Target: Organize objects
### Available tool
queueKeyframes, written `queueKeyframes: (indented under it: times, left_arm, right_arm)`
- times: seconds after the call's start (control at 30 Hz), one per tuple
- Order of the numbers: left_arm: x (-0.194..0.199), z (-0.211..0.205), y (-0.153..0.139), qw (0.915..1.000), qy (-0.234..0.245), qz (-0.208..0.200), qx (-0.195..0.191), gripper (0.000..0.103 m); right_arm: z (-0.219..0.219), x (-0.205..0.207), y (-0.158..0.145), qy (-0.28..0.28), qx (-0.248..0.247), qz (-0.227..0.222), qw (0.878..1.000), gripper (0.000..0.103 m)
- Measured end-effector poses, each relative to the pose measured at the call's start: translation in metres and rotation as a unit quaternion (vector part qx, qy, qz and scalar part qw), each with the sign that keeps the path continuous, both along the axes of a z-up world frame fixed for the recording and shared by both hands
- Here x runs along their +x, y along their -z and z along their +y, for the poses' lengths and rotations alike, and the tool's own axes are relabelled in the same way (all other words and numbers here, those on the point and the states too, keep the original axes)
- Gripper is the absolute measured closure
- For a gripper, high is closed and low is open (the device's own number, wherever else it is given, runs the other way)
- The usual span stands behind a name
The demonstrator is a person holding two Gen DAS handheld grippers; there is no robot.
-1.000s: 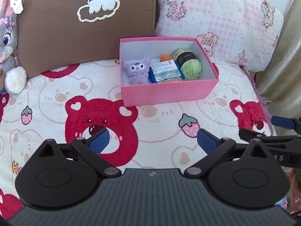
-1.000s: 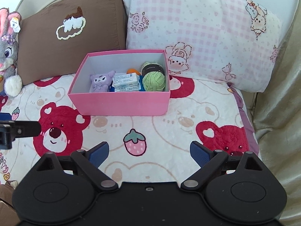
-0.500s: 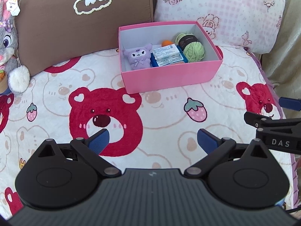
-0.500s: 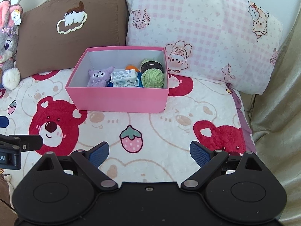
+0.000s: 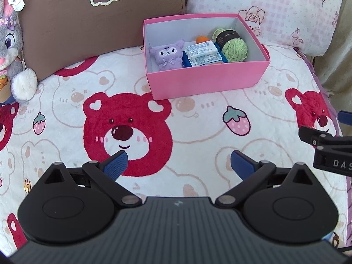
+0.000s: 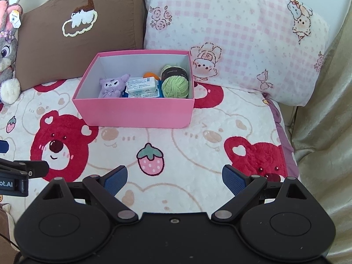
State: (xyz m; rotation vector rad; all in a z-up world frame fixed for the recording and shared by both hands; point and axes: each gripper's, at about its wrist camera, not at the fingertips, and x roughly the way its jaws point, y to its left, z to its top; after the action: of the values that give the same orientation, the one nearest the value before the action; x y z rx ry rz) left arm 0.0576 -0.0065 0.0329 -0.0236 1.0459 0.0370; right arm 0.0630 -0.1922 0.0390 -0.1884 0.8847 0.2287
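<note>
A pink box stands on the bear-print blanket near the pillows. Inside it lie a purple plush, white and blue packets, an orange thing partly hidden behind them, and a green yarn ball. My left gripper is open and empty, well in front of the box. My right gripper is open and empty, also in front of the box; part of it shows at the right edge of the left wrist view.
A brown pillow and a pink checked pillow lean behind the box. A grey bunny plush sits at the far left. A beige curtain hangs at the right past the bed edge.
Both grippers have pulled back and risen from the box, so more of the blanket shows and the box sits farther up in the left wrist view. Both stay open and empty.
</note>
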Motion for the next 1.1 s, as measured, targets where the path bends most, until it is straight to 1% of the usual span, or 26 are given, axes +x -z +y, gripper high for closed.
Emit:
queueKeyframes:
  times: [0.23,0.93,1.1]
  left_arm:
    - [0.002,-0.0004,0.0027,1.0,-0.002,0.006,0.005,0.002]
    - [0.0018,0.0031,0.0044,0.9999,-0.008,0.009,-0.004,0.002]
    - [0.0027,0.0054,0.0052,0.9998,-0.009,0.011,-0.012,0.002]
  right_arm:
    - [-0.0002,-0.0008,0.0,-0.002,0.0,0.0,1.0,0.008]
    - [0.0009,-0.0002,0.0018,-0.001,0.0,0.003,1.0,0.008]
    - [0.001,-0.0002,0.0028,-0.001,-0.001,0.005,1.0,0.008]
